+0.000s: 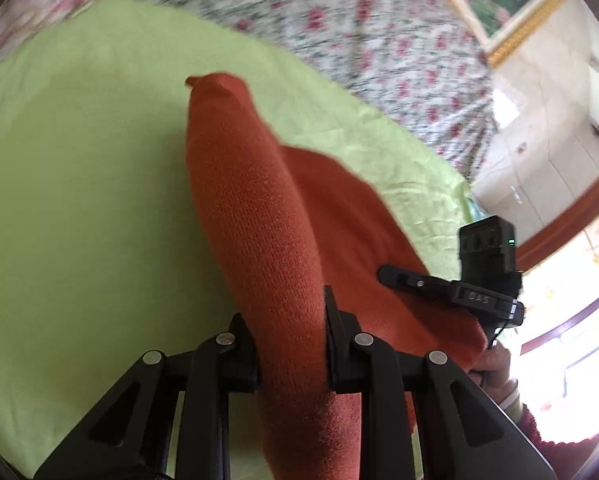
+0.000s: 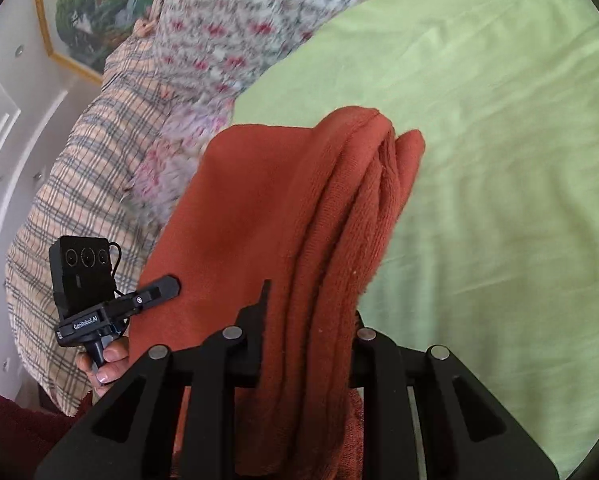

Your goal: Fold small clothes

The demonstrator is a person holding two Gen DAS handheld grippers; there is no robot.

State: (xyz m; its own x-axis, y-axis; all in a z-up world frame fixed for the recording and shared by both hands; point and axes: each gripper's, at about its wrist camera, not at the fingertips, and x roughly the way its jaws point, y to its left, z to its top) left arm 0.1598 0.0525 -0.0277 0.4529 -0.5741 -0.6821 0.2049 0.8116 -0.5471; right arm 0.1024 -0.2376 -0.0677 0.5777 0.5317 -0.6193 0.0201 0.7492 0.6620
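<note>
While both pairs of tongs are clamping the same rust-orange knit garment (image 1: 255,216), the fold is looking open to several slips. The left tongs (image 1: 287,332) are gripping a thick rolled edge at the lower centre of the left wrist view, and the right tongs (image 2: 309,320) are biting several stacked layers at the lower centre of the right wrist view; if either grip is holding only the outer layers, the inner ones could be sliding out and the stack could be fanning apart. Uneven pulling between the two hands could be twisting the cloth, so it would be landing skewed on the lime-green sheet (image 1: 79,160). The knit is looking soft and thick, with a fine ribbed weave and a fuzzy surface, bunched in long ridges running up from the tongs toward mid-frame. It is hanging between the two tools above the green sheet on the bed, its far end seeming to be trailing onto it, with a floral bedcover (image 2: 227,12) filling the upper frame beyond. The background is blurring, suggesting motion.
</note>
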